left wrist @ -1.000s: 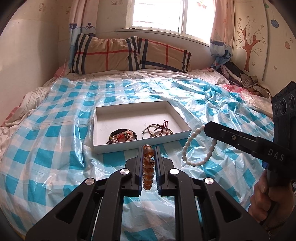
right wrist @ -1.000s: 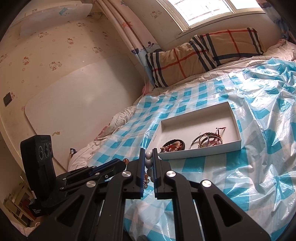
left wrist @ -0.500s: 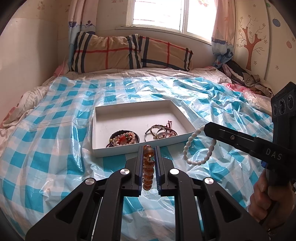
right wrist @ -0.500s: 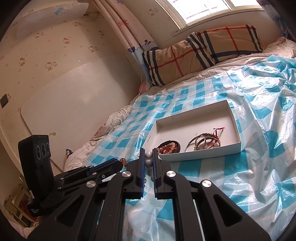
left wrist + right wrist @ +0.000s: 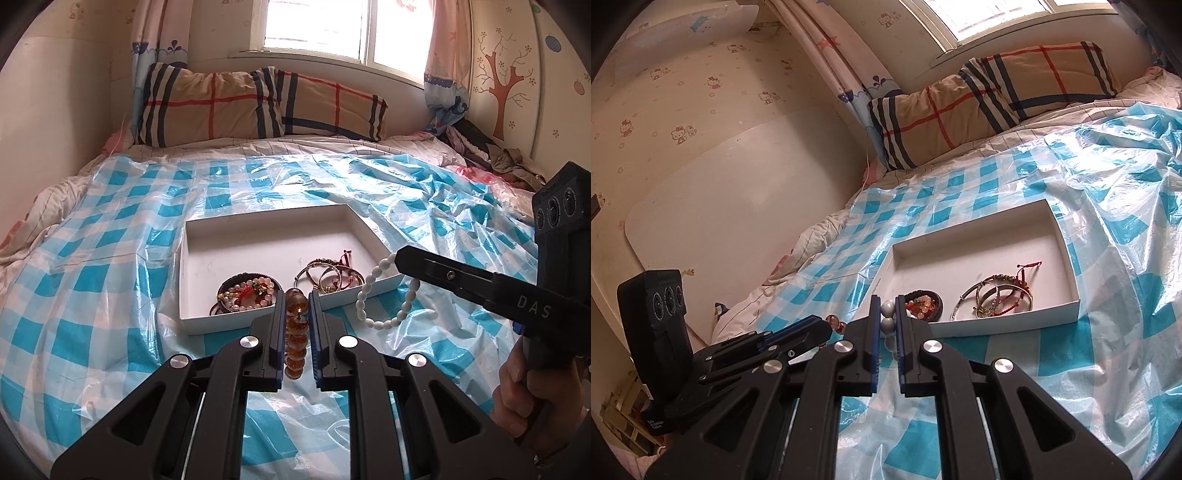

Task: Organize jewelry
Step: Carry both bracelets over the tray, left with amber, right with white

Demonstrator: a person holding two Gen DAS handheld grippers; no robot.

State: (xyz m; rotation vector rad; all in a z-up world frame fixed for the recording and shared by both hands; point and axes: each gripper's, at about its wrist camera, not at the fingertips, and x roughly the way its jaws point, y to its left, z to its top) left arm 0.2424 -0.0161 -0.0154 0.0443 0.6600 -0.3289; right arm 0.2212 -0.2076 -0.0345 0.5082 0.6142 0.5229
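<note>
A white shallow box (image 5: 273, 221) (image 5: 1067, 258) lies on the bed. In it lie a beaded bracelet pile (image 5: 247, 291) (image 5: 923, 304) and some bangles with red cord (image 5: 332, 275) (image 5: 997, 299). My left gripper (image 5: 297, 295) is shut on an amber bead bracelet (image 5: 296, 332), just short of the box's near wall; it also shows in the right wrist view (image 5: 816, 328). My right gripper (image 5: 887, 306) is shut on a white bead bracelet (image 5: 384, 295) (image 5: 887, 317), which hangs over the box's near right corner; the gripper also shows in the left wrist view (image 5: 399, 256).
A crinkled blue-and-white checked plastic sheet (image 5: 110, 295) covers the bed. A plaid pillow (image 5: 258, 107) lies at the head under the window. Clothes (image 5: 491, 151) are piled at the far right. A white board (image 5: 720, 206) leans on the left wall.
Both grippers have moved a little forward toward the box with their bracelets held; the box looks nearer in both views.
</note>
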